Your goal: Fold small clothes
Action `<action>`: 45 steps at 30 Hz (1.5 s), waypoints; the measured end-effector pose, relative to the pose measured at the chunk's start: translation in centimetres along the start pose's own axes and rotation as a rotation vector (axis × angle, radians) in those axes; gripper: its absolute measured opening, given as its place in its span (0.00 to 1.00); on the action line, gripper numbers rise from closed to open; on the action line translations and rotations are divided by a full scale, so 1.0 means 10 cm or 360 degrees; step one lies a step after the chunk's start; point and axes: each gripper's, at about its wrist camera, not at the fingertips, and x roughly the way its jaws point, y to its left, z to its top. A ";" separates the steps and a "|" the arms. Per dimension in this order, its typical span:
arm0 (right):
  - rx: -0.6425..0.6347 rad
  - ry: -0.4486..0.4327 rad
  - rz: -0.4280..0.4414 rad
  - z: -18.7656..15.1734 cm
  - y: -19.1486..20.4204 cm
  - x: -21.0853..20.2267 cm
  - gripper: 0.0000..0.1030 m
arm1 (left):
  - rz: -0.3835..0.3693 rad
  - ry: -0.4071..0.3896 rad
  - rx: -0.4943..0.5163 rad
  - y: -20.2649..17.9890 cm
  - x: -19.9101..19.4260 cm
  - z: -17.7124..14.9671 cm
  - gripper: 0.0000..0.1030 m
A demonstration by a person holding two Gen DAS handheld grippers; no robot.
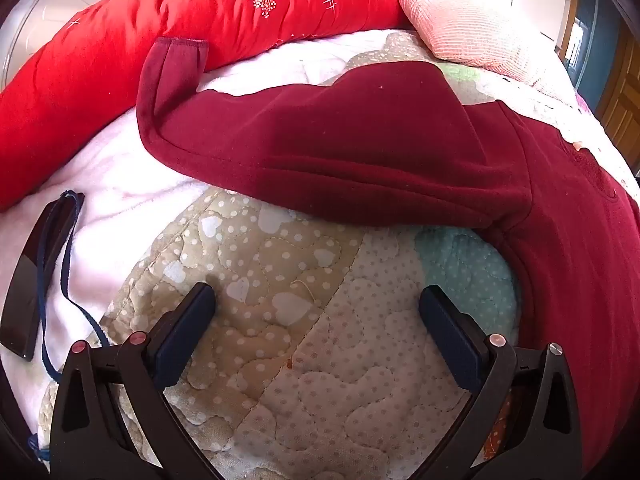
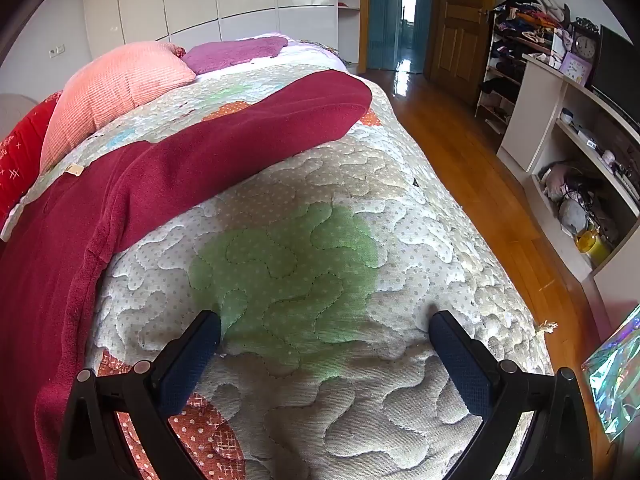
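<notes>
A dark red long-sleeved top [image 1: 360, 148] lies spread on the quilted bedspread [image 1: 280, 340]. Its one sleeve stretches left, with the cuff [image 1: 180, 60] against a red duvet. In the right wrist view the same top [image 2: 180, 160] runs along the left side, its other sleeve [image 2: 300, 108] reaching right across the bed. My left gripper [image 1: 318, 300] is open and empty, just above the quilt, short of the sleeve. My right gripper [image 2: 326, 326] is open and empty over a green patch, to the right of the top's body.
A red duvet [image 1: 100, 60] and a pink pillow [image 1: 460, 20] lie at the head of the bed. A black phone [image 1: 28, 284] with a blue strap lies on a white blanket at the left. The bed's right edge drops to a wooden floor [image 2: 480, 168], with shelves [image 2: 580, 160] beyond.
</notes>
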 end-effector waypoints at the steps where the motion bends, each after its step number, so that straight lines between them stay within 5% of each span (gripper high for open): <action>1: 0.0001 0.0000 0.0002 0.00 0.00 0.00 1.00 | 0.0003 0.0000 0.0002 0.00 0.00 0.00 1.00; 19: -0.0001 0.0000 -0.0001 0.00 0.00 0.00 1.00 | 0.0035 0.0074 0.0027 -0.02 -0.05 0.02 0.99; 25: -0.0001 0.0000 0.0006 0.01 -0.01 -0.03 1.00 | 0.0029 -0.0006 0.0075 -0.13 -0.49 -0.07 0.99; 29: 0.0060 0.0014 0.0035 -0.06 0.03 -0.34 1.00 | -0.0036 -0.0103 0.0100 -0.25 -0.86 -0.13 0.99; 32: 0.0130 -0.0024 0.0182 -0.09 0.09 -0.64 1.00 | -0.0083 -0.0143 0.0122 -0.36 -1.01 -0.14 0.99; 45: -0.0115 -0.0153 0.0513 -0.02 0.84 -2.00 1.00 | -0.0163 -0.0194 0.0256 -0.87 -1.30 -0.26 0.99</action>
